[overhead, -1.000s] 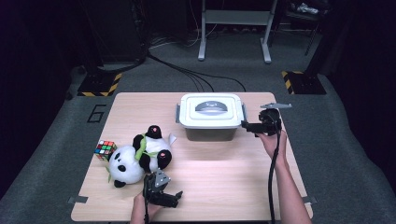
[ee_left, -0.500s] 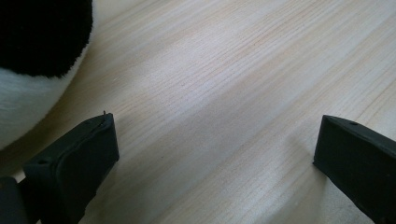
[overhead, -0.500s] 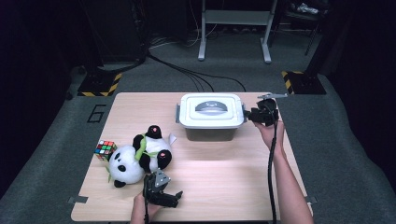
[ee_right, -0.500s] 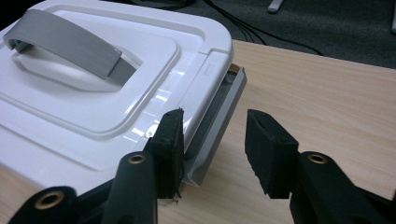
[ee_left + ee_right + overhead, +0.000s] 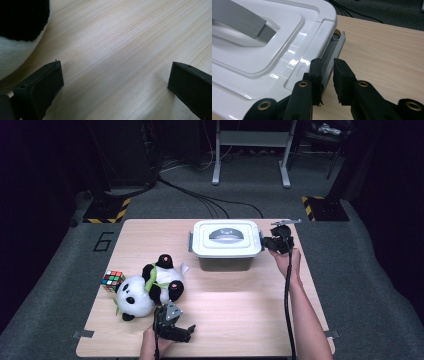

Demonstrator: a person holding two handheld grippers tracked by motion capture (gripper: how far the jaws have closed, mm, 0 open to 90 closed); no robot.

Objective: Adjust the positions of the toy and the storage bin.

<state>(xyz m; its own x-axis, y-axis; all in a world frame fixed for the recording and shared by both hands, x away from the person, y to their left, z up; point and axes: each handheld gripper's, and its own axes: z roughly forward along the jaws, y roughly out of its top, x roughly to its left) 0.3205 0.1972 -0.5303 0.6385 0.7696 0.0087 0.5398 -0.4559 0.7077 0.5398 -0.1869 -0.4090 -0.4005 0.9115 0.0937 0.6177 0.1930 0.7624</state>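
I have the right gripper [image 5: 325, 75] at the box [image 5: 227, 245], upper centre of the high view, its jaws just closed onto the grey latch [image 5: 334, 51] on the box's right end. I judge this the unlatching step; next I need to swing that clip outward off the lid [image 5: 262, 50]. Bare table [image 5: 250, 305] lies right of it, the edge near. My left gripper [image 5: 115, 82] rests wide open and holding nothing, beside the panda [image 5: 145, 290], lower left.
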